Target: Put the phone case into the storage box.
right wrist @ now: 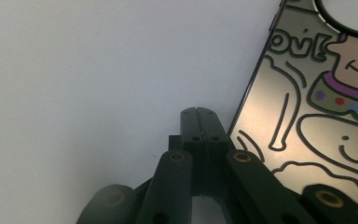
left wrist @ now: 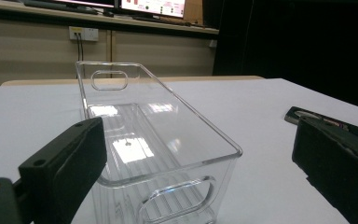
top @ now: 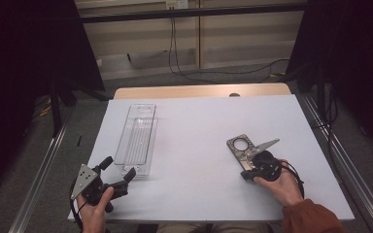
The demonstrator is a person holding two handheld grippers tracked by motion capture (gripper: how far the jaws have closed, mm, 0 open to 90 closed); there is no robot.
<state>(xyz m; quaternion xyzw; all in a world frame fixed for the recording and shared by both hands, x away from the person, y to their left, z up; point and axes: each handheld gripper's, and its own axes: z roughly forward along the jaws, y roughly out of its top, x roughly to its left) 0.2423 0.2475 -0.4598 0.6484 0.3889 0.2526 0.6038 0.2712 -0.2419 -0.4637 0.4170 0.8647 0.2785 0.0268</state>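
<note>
A clear plastic bin [top: 137,138] lies lengthwise on the left half of the white table [top: 199,126]. My left gripper [top: 119,168] is just in front of the bin's near end and stands open. In the left gripper view the bin [left wrist: 135,135] runs away from my left gripper [left wrist: 198,140], its near handle end between the wide jaws and untouched. A phone case [top: 240,148] printed with cartoon figures lies right of centre. My right gripper [top: 246,172] is shut with nothing in it, tips at the case's near corner. In the right gripper view the shut gripper [right wrist: 199,116] lies beside the case [right wrist: 317,102].
A strip of bare wood [top: 199,91] runs along the table's far edge. Cables [top: 184,68] hang on the wall behind. Dark curtains stand at both sides. White table surface lies between the bin and the case. The case's dark end [left wrist: 307,114] lies off to the right.
</note>
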